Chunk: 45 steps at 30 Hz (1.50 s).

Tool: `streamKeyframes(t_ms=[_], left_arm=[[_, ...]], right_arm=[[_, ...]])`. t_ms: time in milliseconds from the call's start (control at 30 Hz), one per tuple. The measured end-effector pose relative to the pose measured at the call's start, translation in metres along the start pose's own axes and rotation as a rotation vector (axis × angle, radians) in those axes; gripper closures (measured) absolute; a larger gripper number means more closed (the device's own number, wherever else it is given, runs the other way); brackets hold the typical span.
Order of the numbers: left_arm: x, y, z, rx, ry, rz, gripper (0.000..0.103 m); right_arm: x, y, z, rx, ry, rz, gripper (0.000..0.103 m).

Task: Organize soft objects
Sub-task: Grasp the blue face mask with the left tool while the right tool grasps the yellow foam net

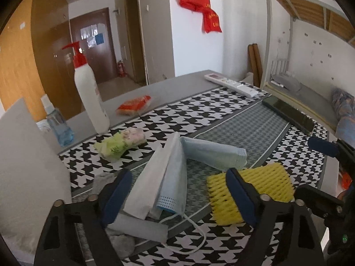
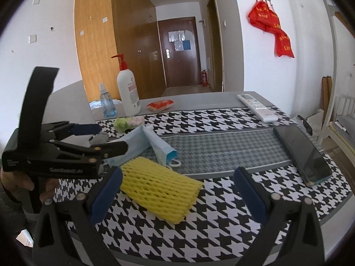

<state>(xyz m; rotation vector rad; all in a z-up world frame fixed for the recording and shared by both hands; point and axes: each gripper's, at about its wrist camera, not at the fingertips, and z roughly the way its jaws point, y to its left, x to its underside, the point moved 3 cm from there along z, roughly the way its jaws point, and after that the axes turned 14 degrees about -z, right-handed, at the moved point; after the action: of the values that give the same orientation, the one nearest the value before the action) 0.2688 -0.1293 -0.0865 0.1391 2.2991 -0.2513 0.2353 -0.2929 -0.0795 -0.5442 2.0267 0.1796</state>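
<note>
Houndstooth mat (image 2: 221, 119), left tongs (image 1: 179, 194) and right tongs (image 2: 177, 188) agape, foam sleeve (image 2: 159, 188) (partly hidden)

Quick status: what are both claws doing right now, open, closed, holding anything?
Left claw: open, holding nothing, poised around the face masks.
Right claw: open, empty, over the yellow foam net.

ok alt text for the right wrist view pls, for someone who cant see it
The open right tongs hover low over a houndstooth table mat, a yellow foam net sleeve lying just inside the left finger. The left tongs reach over blue face masks behind it; a dark phone lies on the right of the mat.
</note>
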Motion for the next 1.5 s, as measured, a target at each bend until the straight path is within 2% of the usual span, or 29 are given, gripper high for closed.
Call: streamKeyframes(t_ms=[233, 333, 500, 767, 933, 1067, 1400, 1467, 1500], left_arm=[[-0.001, 0.002, 0.01, -0.004, 0.017, -0.016, 0.035], [0.0, 0.004, 0.017, 0.0, 0.035, -0.014, 0.046], [0.001, 0.008, 0.022, 0.0, 0.049, -0.027, 0.05], [0.004, 0.009, 0.03, -0.001, 0.084, -0.027, 0.076], [0.003, 0.013, 0.029, 0.008, 0.081, -0.045, 0.086], [0.004, 0.013, 0.026, 0.023, 0.083, -0.048, 0.09], [0.002, 0.012, 0.01, 0.069, 0.039, -0.05, 0.09], [0.003, 0.011, 0.008, 0.076, 0.034, -0.047, 0.09], [0.003, 0.011, 0.006, 0.08, 0.033, -0.047, 0.09]], right_arm=[[0.0, -0.002, 0.008, -0.029, 0.019, -0.008, 0.002], [-0.001, 0.0, 0.013, -0.045, 0.034, -0.025, 0.002], [0.0, 0.004, 0.024, -0.075, 0.072, -0.052, 0.002], [-0.002, 0.008, 0.028, -0.093, 0.115, -0.106, 0.002], [-0.004, 0.014, 0.034, -0.11, 0.148, -0.152, 0.002], [-0.004, 0.018, 0.041, -0.12, 0.172, -0.182, 0.002], [-0.001, 0.028, 0.052, -0.127, 0.22, -0.261, 0.002], [0.0, 0.029, 0.054, -0.132, 0.23, -0.273, 0.007], [0.001, 0.03, 0.056, -0.138, 0.245, -0.28, 0.015]])
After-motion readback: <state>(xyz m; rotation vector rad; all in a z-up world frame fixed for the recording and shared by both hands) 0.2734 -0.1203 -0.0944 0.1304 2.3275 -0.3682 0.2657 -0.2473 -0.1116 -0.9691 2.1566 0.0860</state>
